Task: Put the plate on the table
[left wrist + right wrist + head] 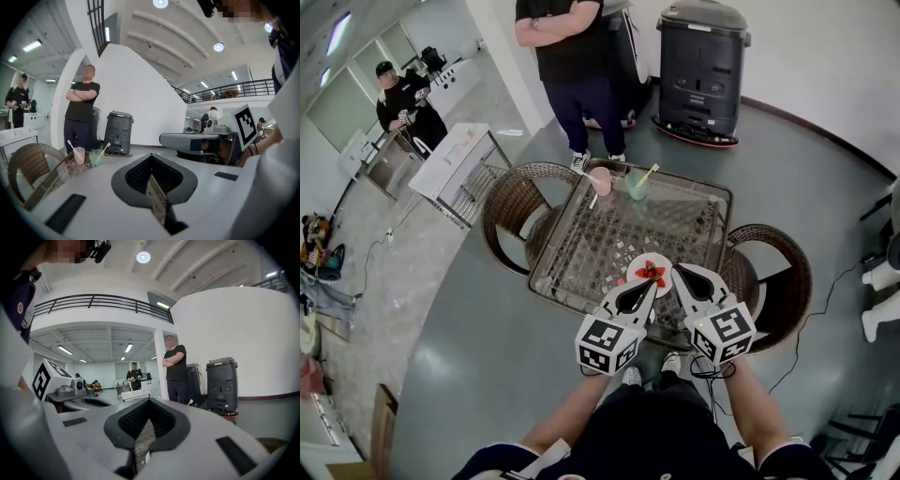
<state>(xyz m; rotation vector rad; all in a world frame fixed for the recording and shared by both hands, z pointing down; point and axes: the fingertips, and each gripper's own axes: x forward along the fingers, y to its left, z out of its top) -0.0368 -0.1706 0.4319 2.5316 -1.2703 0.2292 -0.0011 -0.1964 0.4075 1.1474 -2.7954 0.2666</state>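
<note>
I have the left tool (pixel 651 285) and right tool (pixel 677 270) pinched together, empty, flanking the plate (pixel 639 266), which seems already set on the bench (pixel 609 234).

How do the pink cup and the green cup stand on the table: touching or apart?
Apart. The head view shows a plain gap between the pink cup and the green cup; the left gripper view shows the same gap.
</note>
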